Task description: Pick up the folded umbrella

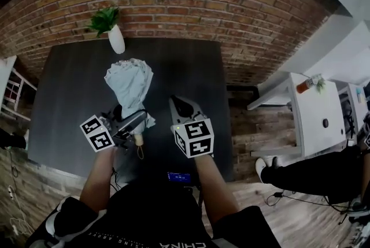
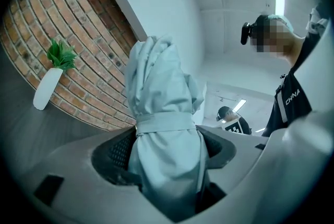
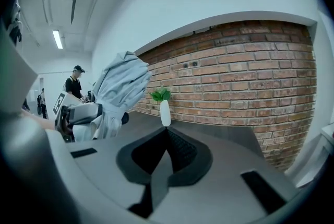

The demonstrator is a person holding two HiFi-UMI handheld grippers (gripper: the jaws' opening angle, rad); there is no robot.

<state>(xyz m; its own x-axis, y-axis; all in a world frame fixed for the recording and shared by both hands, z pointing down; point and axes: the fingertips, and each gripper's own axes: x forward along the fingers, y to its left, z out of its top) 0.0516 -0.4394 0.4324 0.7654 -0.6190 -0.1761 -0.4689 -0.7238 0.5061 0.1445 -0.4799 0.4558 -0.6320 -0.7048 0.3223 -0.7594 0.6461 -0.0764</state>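
one folded umbrella (image 1: 128, 82), pale blue-grey, sits just left of the middle of the head view, above a single dark table (image 1: 185, 67). the left gripper (image 1: 134, 119) grips it low on the bundle, close to the beige handle (image 1: 137, 138). in the left gripper view both jaws press on the cloth from either side, just below the one strap (image 2: 164, 124) wrapped round the folds, and the umbrella's top tilts up across the brick wall (image 2: 88, 61) and the white wall beyond.

the right gripper (image 1: 178, 105) is just right of the umbrella, apart from it. in its own view the two jaws are closed together with nothing between them.

two marker cubes show in the lower middle of the head view, one on each gripper. one white vase (image 1: 116, 39) holding one green plant (image 1: 104, 18) stands at the table's far edge, upper left of the frame. one white desk (image 1: 315, 119) stands at the right, with one seated person's legs (image 1: 312, 174) below it.
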